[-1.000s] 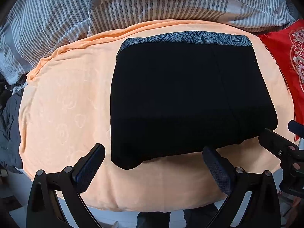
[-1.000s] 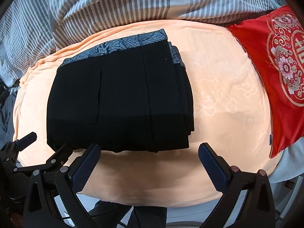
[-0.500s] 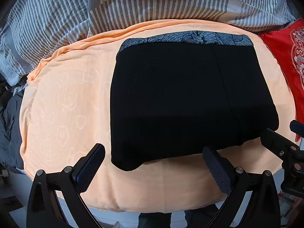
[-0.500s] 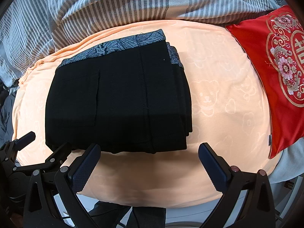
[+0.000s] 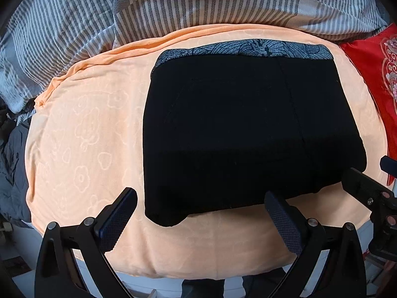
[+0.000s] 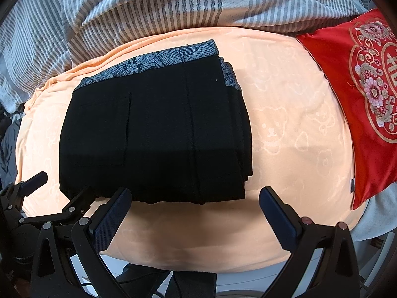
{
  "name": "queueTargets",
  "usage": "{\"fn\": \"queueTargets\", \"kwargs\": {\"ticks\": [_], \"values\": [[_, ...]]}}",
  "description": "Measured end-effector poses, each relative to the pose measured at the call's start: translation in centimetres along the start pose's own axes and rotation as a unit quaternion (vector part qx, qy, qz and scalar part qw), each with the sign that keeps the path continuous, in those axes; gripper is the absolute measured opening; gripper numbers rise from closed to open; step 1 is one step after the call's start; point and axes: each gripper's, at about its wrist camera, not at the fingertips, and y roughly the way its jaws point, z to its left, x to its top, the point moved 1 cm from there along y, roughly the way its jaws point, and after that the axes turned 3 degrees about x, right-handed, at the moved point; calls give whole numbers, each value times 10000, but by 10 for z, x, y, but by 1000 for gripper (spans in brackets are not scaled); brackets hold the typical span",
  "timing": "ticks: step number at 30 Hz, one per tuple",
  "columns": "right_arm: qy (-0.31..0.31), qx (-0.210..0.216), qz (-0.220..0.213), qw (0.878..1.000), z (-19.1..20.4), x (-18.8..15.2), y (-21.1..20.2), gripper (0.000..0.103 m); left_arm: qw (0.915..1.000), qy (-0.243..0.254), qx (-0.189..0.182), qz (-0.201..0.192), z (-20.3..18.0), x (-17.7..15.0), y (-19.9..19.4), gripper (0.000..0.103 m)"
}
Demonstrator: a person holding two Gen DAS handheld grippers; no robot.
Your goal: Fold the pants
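Left wrist view: black pants (image 5: pixel 248 134) lie folded into a compact rectangle, patterned grey-blue waistband (image 5: pixel 248 49) along the far edge.
Pants location: on the peach blanket (image 5: pixel 82 134), mid-bed, nearer its right half in this view; stacked layer edges show on the right side in the right wrist view.
Task status: looks finished, judging by the flat, squared bundle; no loose leg visible.
Left gripper (image 5: pixel 198 213): jaws spread wide, holding nothing, hovering just short of the near edge.
Right gripper (image 6: pixel 193 211): jaws wide apart, empty, near the front edge too.
Why apart: likely released so the fold stays undisturbed.
Surroundings: striped duvet (image 6: pixel 148 7) behind, red embroidered cushion (image 6: pixel 367 94) to the right, clear of the pants.
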Motion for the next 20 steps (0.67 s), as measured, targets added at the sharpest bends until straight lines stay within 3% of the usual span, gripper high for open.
{"fn": "queueTargets", "kwargs": {"ticks": [20], "values": [[-65,24,45,10000,2,5,4,103,9998,-14,10,-201,-1,4,-4,103]]}}
